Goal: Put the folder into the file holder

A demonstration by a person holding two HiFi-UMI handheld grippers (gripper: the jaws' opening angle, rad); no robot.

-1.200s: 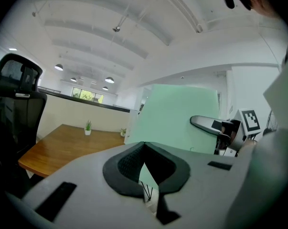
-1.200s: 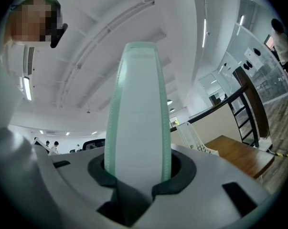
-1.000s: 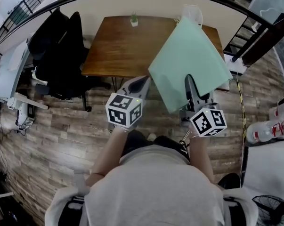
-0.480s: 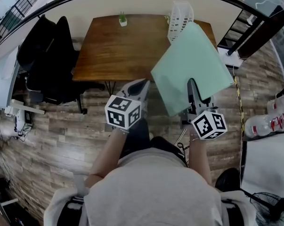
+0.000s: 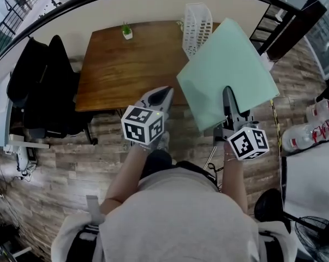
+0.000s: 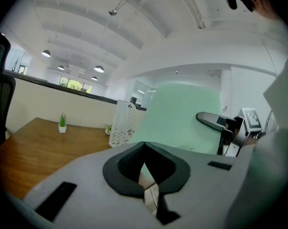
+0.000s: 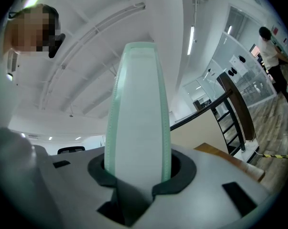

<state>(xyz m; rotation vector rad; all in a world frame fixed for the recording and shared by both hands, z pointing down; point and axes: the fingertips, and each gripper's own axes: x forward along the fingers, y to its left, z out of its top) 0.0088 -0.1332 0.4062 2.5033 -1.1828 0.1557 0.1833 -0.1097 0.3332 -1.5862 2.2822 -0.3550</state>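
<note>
The right hand-held gripper (image 5: 228, 94) is clamped on the near edge of the pale green folder (image 5: 224, 64). In the right gripper view the folder rises edge-on from between the two dark pads, which press on it from both sides. The folder is held in the air, tilted, over the right end of the wooden bench (image 5: 126, 70) and past its front edge. It isn't in the file holder (image 5: 195, 22). This white mesh rack stands upright at the far right of the bench by the wall, just left of the folder's far corner in the head view.

The left hand-held gripper (image 5: 164, 93) is closed and empty, its jaw tips meeting. It is held over the bench's front edge, left of the folder and apart from it. A small potted plant (image 5: 126, 31) stands at the far edge of the bench, and a black chair (image 5: 41, 86) is off its left end.
</note>
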